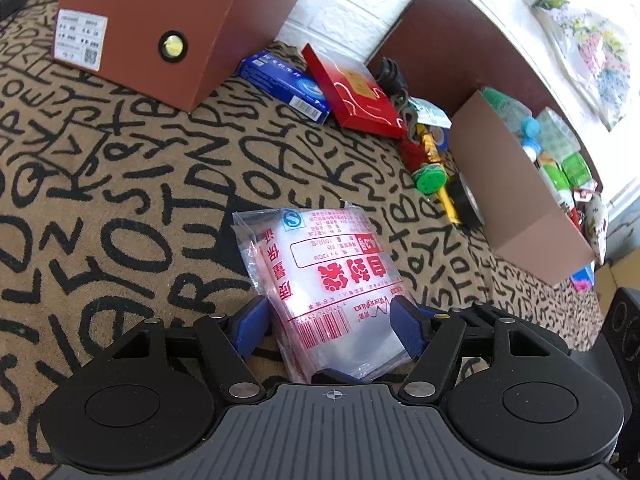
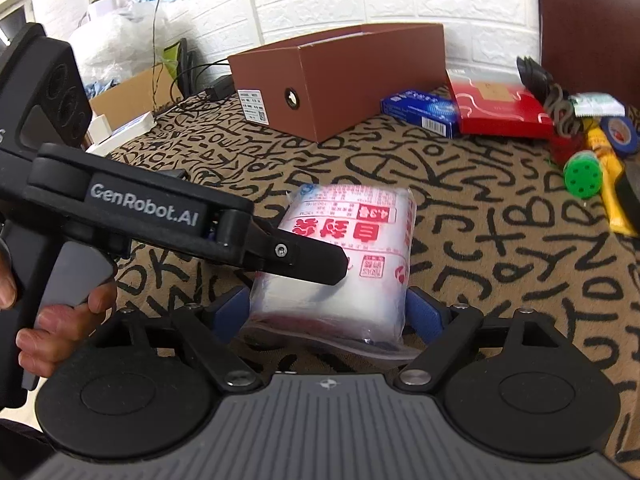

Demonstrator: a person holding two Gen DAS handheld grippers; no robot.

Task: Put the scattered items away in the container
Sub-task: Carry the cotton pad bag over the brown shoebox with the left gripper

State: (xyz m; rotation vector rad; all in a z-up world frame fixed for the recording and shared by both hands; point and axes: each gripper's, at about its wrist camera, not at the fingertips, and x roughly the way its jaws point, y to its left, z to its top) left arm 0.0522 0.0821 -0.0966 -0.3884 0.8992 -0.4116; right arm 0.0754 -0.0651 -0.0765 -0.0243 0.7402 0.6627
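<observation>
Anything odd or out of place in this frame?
Both grippers, left and right, straddle the same packet of zip bags at once. The red box lies tilted across the blue box.

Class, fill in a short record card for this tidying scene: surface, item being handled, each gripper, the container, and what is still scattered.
surface: tan cloth printed with black letters
item handled: clear packet of zip bags with red print
left gripper: fingers on either side of the packet
right gripper: fingers on either side of the same packet
container: brown box, open top, behind the packet
still scattered: blue box, red box, green cap, blue tape roll
</observation>
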